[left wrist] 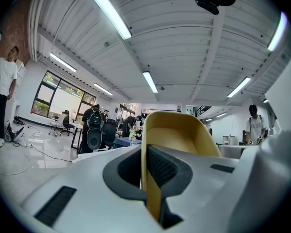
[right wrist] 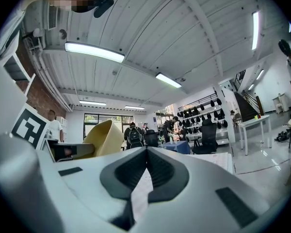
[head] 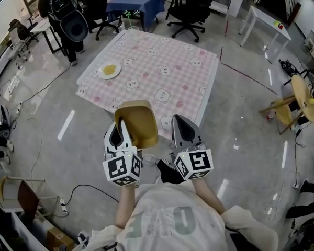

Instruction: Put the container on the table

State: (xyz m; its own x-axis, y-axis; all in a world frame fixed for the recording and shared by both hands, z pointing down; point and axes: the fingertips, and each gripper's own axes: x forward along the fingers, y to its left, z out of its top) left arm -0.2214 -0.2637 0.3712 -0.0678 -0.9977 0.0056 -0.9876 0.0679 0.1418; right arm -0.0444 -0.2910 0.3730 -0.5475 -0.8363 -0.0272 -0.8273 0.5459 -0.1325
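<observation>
The left tool (head: 120, 130) clamps a wall of the yellow container (head: 139, 120) by the bench (head: 199, 82) near edge; the right tool (head: 183, 128) is closed, empty.

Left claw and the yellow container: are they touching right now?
Touching. The left gripper view shows the left claw shut on one wall of the yellow container, with no gap on either side.

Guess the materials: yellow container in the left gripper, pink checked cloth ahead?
The container is likely moulded plastic with a matte mustard finish: thin even wall, rounded corners. The cloth is thin fabric or vinyl, I cannot tell which: printed pink check with cartoon faces, lying flat.
</observation>
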